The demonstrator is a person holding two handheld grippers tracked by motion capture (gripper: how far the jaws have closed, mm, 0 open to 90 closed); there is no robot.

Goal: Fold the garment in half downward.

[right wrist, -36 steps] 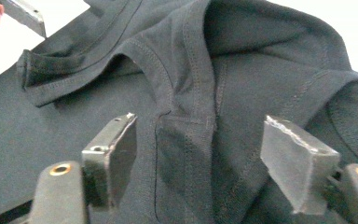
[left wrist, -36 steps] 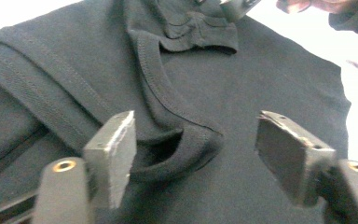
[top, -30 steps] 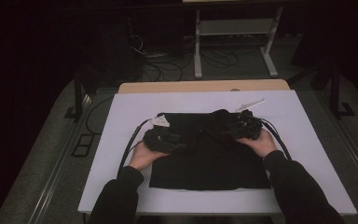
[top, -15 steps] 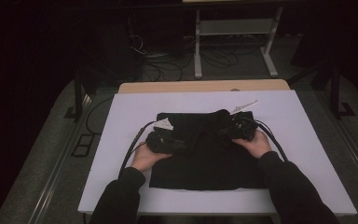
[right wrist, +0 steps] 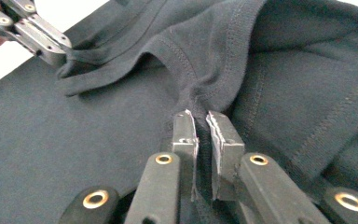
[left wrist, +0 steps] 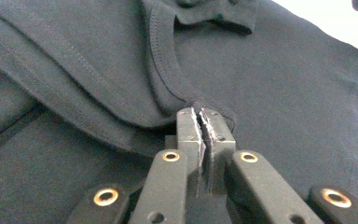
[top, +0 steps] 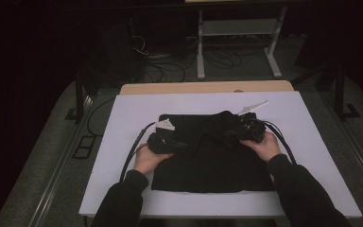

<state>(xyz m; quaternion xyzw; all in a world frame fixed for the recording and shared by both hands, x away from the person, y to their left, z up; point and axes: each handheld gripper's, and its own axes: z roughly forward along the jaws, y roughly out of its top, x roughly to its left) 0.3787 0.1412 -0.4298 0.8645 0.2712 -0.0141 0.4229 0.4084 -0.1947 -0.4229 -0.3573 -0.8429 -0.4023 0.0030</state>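
Both grippers just closed — left gripper (left wrist: 204, 122), right gripper (right wrist: 203, 123) clamped on black shirt (top: 212, 161).

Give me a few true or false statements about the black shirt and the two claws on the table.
1. The left claw is pinched shut on a fold of the black shirt. True.
2. The right claw hangs open above the shirt. False: its jaws have just been closing and grip the fabric.
3. The shirt lies on a white board. True.
4. The shirt is red. False: it is black.
5. Both claws hold the shirt near its far edge. True.
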